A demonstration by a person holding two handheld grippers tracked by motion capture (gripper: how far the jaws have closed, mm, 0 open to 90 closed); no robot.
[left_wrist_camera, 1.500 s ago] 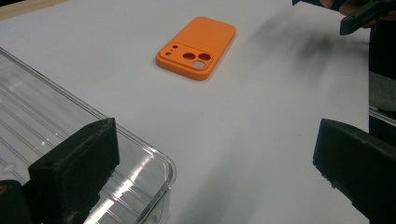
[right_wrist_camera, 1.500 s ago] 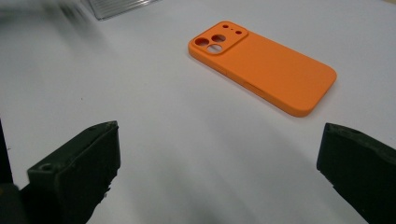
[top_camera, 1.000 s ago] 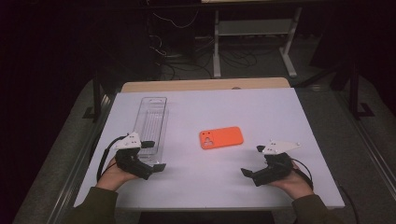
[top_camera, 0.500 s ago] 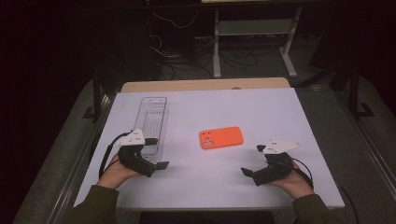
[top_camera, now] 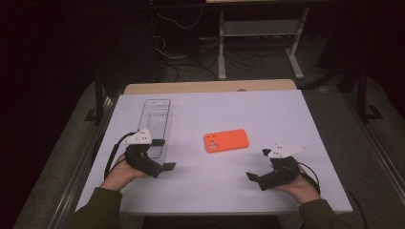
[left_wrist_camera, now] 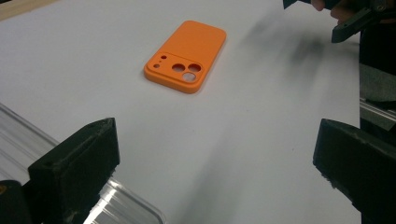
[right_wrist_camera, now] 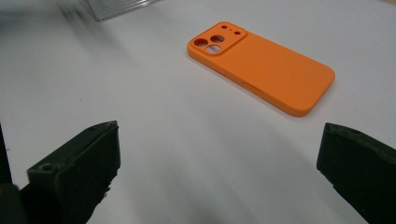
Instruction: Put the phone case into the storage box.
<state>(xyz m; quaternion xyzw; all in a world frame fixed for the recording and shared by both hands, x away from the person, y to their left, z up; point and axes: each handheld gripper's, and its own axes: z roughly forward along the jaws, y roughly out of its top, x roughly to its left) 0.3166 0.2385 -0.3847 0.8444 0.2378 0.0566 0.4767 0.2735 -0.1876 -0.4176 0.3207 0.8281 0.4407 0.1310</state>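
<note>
I keep my left gripper (top_camera: 165, 155) and right gripper (top_camera: 255, 164) wide open and empty, one on each side of the orange phone case (top_camera: 226, 140), which lies flat between them, ready to grab.

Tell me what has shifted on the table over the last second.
Only the left gripper moved: it swung a little to the right, off the clear tray's near end, jaws now aimed toward the orange phone case. It grabbed nothing and both pairs of jaws stay open. The right gripper, case and tray kept their places.
</note>
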